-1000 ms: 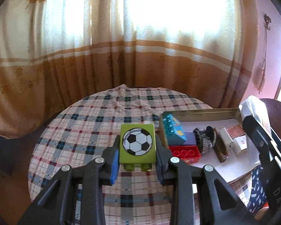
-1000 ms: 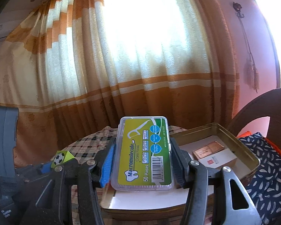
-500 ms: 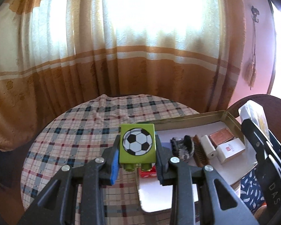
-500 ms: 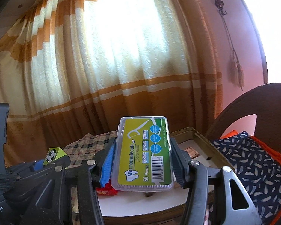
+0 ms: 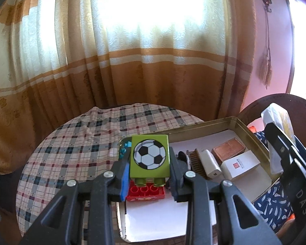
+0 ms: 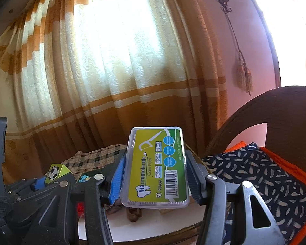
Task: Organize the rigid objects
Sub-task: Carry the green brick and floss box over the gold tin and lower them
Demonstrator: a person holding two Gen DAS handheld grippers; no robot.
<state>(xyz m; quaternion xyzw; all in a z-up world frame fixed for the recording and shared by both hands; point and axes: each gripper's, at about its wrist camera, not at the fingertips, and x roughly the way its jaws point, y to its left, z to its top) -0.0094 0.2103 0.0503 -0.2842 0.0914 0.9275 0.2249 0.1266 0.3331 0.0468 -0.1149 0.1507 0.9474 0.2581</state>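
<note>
Backlit orange-cream curtain [image 5: 153, 51], pink wall [image 6: 255, 51], plaid-clothed round table [image 5: 81, 143], dark chair [image 6: 275, 106].

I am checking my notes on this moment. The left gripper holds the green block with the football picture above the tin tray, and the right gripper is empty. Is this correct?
Not quite. The right gripper is not empty: the right wrist view shows it shut on a dental floss box. The rest stands: the left gripper holds the green block above the tin tray.
</note>
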